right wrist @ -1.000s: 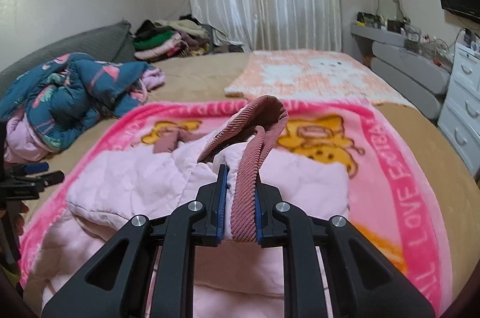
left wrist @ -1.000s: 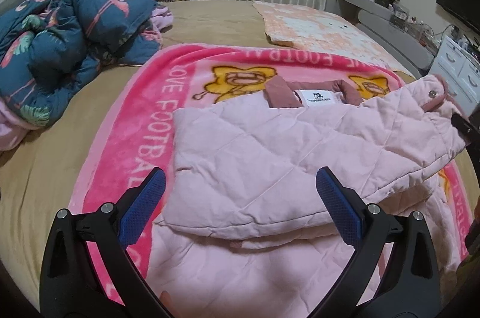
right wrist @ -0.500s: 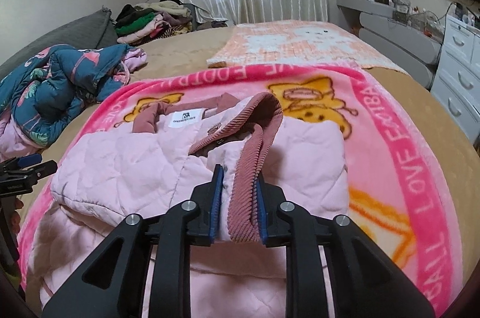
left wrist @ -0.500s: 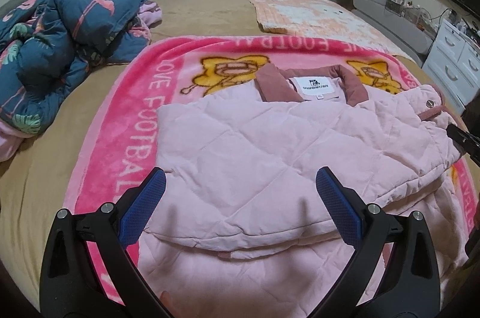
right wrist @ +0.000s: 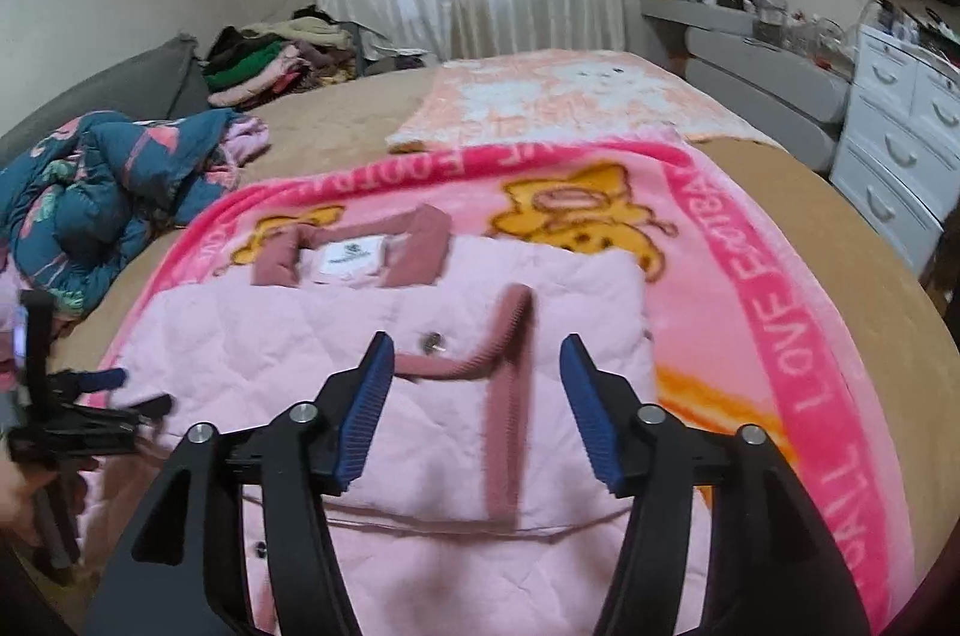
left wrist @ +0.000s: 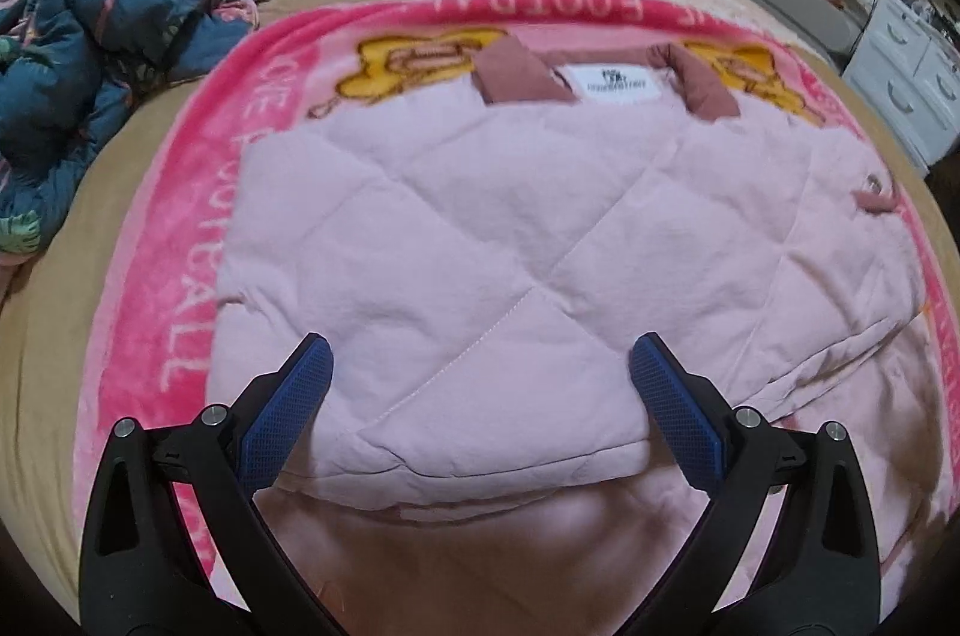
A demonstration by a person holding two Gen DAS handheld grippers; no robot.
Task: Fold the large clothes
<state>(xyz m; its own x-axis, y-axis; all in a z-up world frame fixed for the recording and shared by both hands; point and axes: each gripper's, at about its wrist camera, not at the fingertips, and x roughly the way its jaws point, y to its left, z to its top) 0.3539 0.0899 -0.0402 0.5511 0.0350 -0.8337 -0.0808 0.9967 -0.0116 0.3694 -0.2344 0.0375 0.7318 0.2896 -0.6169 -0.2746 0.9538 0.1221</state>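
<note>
A pale pink quilted jacket [left wrist: 510, 240] with a dusty-rose collar [left wrist: 516, 78] lies on a bright pink blanket [left wrist: 180, 240]. Its upper part is folded across the body. My left gripper [left wrist: 480, 366] is open and empty, low over the folded edge near me. My right gripper [right wrist: 477, 357] is open and empty, just above the jacket's rose ribbed cuff [right wrist: 510, 336], which lies flat on the jacket [right wrist: 270, 336]. The left gripper also shows in the right wrist view [right wrist: 114, 390] at the jacket's left edge.
A crumpled blue flamingo quilt [left wrist: 90, 54] lies left on the tan bed [right wrist: 840, 228]. A peach patterned blanket [right wrist: 570, 96] lies behind. A clothes pile [right wrist: 270, 60] sits by the curtain. White drawers [right wrist: 906, 138] and a grey shelf [right wrist: 762, 66] stand right.
My right gripper has opened and let go of the ribbed cuff, which now lies flat on the jacket. The left gripper has moved forward and lower over the folded jacket.
</note>
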